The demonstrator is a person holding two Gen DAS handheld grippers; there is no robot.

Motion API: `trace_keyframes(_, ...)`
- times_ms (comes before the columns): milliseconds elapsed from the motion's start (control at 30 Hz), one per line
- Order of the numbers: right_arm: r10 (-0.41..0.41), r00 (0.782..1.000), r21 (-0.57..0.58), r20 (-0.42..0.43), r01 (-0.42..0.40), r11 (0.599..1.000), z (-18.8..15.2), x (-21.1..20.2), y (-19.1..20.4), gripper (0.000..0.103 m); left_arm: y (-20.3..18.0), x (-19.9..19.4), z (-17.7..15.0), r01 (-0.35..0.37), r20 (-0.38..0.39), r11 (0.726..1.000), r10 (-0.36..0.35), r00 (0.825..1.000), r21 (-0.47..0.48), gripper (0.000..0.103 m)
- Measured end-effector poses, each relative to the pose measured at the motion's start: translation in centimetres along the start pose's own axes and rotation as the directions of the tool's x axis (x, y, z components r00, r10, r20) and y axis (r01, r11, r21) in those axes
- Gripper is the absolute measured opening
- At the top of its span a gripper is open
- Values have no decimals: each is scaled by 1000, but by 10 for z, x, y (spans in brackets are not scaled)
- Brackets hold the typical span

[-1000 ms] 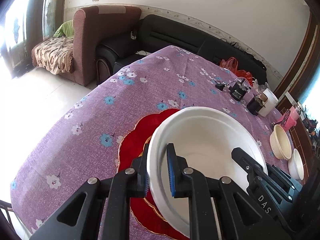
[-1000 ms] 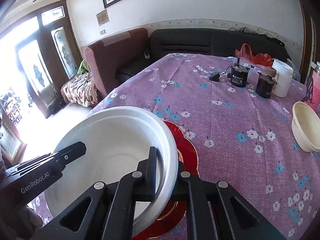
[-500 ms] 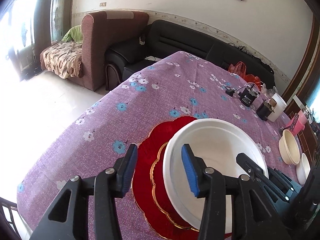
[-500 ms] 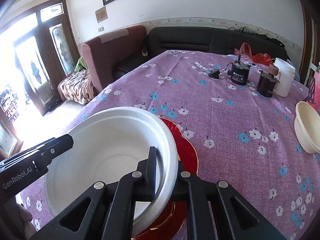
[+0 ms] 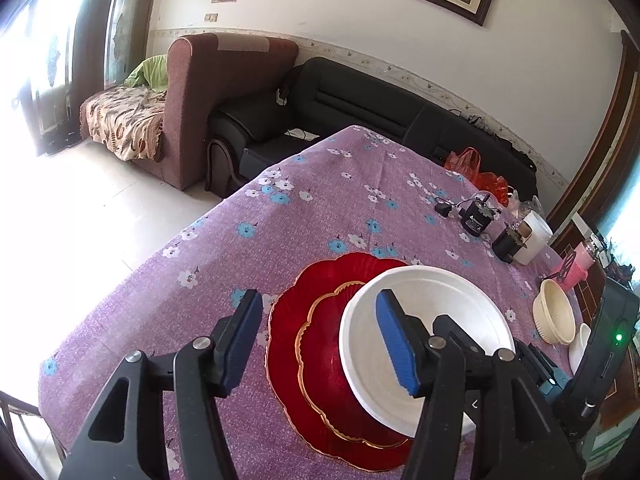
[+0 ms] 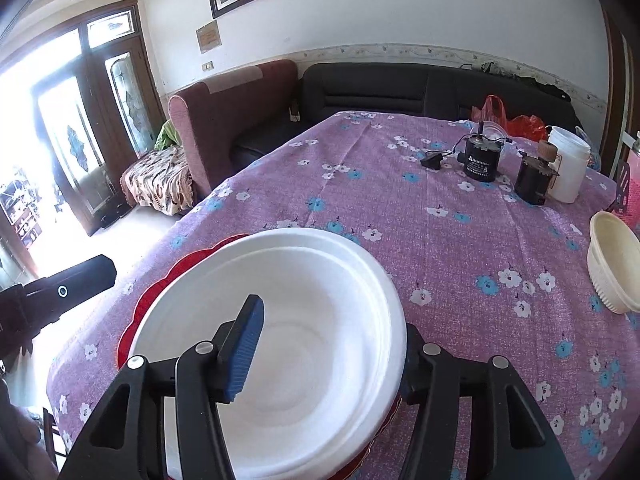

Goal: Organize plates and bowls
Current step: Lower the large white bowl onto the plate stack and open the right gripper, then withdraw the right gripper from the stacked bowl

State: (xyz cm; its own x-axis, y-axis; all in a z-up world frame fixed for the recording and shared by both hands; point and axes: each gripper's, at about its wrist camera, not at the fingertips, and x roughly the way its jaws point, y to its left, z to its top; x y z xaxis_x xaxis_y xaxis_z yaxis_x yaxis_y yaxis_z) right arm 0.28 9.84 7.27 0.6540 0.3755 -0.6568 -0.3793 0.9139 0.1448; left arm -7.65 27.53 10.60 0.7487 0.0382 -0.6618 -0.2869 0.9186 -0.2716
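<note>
A white foam bowl rests on two stacked red scalloped plates on the purple flowered tablecloth. My left gripper is open, raised above the plates' left side and clear of the bowl's left rim. My right gripper is open; its jaws straddle the bowl's near right rim without pinching it. A stack of cream bowls and a small white bowl stand at the right.
At the table's far right stand two black motors, a white plastic jar, a pink container and a red bag. Sofas lie beyond the far edge. The table's left edge drops to the floor.
Both grippers opened and let go of the white bowl, which now sits on the red plates. My left gripper drew back and up.
</note>
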Motion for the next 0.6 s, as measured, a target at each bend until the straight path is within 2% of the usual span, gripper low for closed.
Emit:
trace_keyframes(100,1,1000,-1,13,-1,1000,1,-7,0,64,-1,-8,1,-9,25,1000,8,1000,5,60)
trace_keyframes(200,4,1000,8,21,-4,1000,1,-14,-2,65,-1,-16,1,-26,56,1000,25,998,13,65)
trace_keyframes(300,5,1000,29,23,-5,1000,-1,-19,-8,65,-2,-21,1,-40,77,999,38,996,22,66)
trace_keyframes(400,-13,999,79,48,9,997,-4,-28,-18,65,-5,-24,0,-59,95,998,56,994,35,66)
trace_keyframes(467,-53,996,135,66,44,990,-7,-36,-28,64,-6,-25,0,-73,105,996,68,992,42,66)
trace_keyframes(500,-64,995,161,70,52,986,-8,-39,-33,59,-6,-26,0,-82,109,996,76,991,45,67)
trace_keyframes(533,-63,996,184,70,49,982,-9,-40,-38,47,-7,-26,-1,-87,113,995,82,990,47,68)
trace_keyframes(600,-44,998,210,37,36,977,-11,-37,-44,38,-8,-27,-1,-95,119,994,88,989,52,68)
